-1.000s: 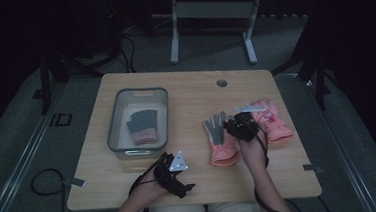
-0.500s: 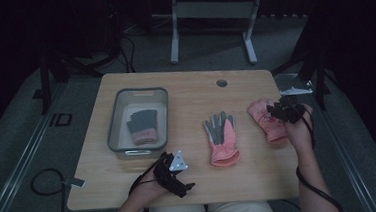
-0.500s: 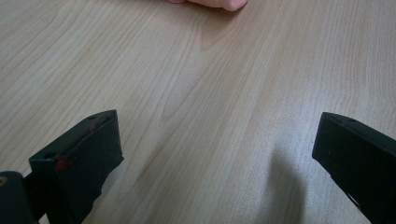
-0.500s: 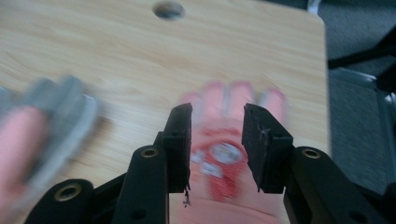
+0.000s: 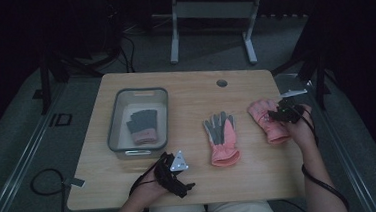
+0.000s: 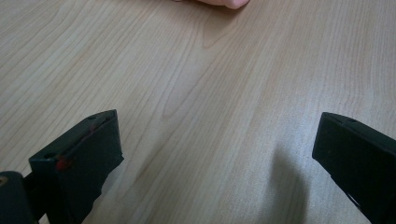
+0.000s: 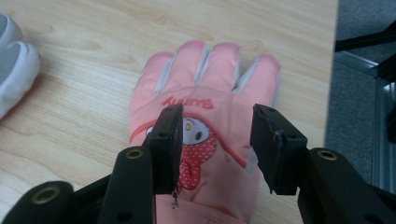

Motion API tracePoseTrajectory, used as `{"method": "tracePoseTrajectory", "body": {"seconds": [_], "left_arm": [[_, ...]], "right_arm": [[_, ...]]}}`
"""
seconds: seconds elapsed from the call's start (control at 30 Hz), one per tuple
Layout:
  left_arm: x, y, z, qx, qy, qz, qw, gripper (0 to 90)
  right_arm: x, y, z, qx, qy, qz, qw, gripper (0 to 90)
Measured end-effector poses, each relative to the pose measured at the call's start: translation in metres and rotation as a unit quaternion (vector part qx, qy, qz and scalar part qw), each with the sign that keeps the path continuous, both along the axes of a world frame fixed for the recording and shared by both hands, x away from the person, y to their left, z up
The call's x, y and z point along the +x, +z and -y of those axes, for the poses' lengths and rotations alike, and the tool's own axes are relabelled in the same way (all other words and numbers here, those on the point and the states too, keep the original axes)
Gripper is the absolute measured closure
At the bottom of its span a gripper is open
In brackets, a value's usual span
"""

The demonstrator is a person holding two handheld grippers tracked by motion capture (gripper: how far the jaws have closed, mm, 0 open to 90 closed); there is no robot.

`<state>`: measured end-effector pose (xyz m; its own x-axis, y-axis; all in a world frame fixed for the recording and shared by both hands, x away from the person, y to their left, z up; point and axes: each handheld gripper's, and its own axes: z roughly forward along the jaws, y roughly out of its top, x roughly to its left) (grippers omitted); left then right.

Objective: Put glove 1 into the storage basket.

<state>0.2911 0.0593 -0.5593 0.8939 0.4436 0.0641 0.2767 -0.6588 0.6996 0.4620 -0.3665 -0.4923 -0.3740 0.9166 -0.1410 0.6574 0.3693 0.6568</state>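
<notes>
The person's right forearm reaches forward along the right edge of the table (image 5: 190, 93), and the right hand (image 5: 298, 128) holds the right gripper (image 5: 283, 113) over a pink glove (image 5: 269, 122) lying flat near that edge. In the right gripper view the jaws stand apart, one on each side of the cartoon face printed on the glove's back, pinching nothing. The left hand (image 5: 149, 189) rests at the near edge with the left gripper (image 5: 173, 169) low over bare wood, its jaws spread wide and empty. The table is pale wood with a round hole (image 5: 222, 83) near its far edge, standing on grey carpet in a dark room. A grey tray (image 5: 115, 128) on the left holds a dark glove (image 5: 142, 125). A second pink glove (image 5: 222, 138), grey palm up, lies mid-table.
</notes>
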Motion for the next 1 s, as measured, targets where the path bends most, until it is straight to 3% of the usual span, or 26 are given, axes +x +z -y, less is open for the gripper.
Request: {"method": "tracePoseTrajectory", "body": {"seconds": [0.07,0.2,0.33,0.4,0.43,0.47,0.6,0.83,0.9,1.0], "left_arm": [[0.0,0.0,0.0,0.002,-0.001,0.0,1.0,1.1],[0.0,0.0,0.0,0.0,0.001,0.0,1.0,1.1],[0.0,-0.001,-0.001,0.005,-0.003,0.001,1.0,1.1],[0.0,-0.001,-0.001,0.005,-0.003,0.001,1.0,1.1],[-0.001,-0.001,0.0,0.003,-0.001,0.002,1.0,1.1],[-0.001,-0.001,0.0,0.003,-0.001,0.002,1.0,1.1],[0.0,-0.001,-0.001,0.006,-0.002,0.004,1.0,1.1],[0.0,-0.001,-0.002,0.006,-0.002,0.004,1.0,1.1],[0.0,-0.001,-0.002,0.007,-0.002,0.005,1.0,1.1],[0.0,-0.001,-0.002,0.004,-0.001,0.005,1.0,1.1]], "right_arm": [[0.005,-0.014,-0.002,-0.013,0.004,-0.02,0.9997,52.1],[0.005,-0.02,-0.001,-0.011,0.001,-0.019,0.9998,52.4],[0.006,-0.027,-0.002,-0.007,-0.007,-0.025,0.9997,64.0],[0.006,-0.027,-0.002,-0.004,-0.01,-0.025,0.9996,64.0],[0.005,-0.028,-0.004,-0.003,-0.015,-0.027,0.9995,74.5],[0.005,-0.028,-0.006,-0.007,-0.018,-0.025,0.9995,77.3],[0.005,-0.026,-0.007,0.001,-0.028,-0.028,0.9992,81.4],[-0.006,-0.002,-0.006,0.036,-0.053,-0.017,0.9978,84.9],[-0.019,0.015,-0.011,0.057,-0.062,0.006,0.9964,85.0],[-0.033,0.029,-0.018,0.071,-0.069,0.017,0.995,85.0]]}}
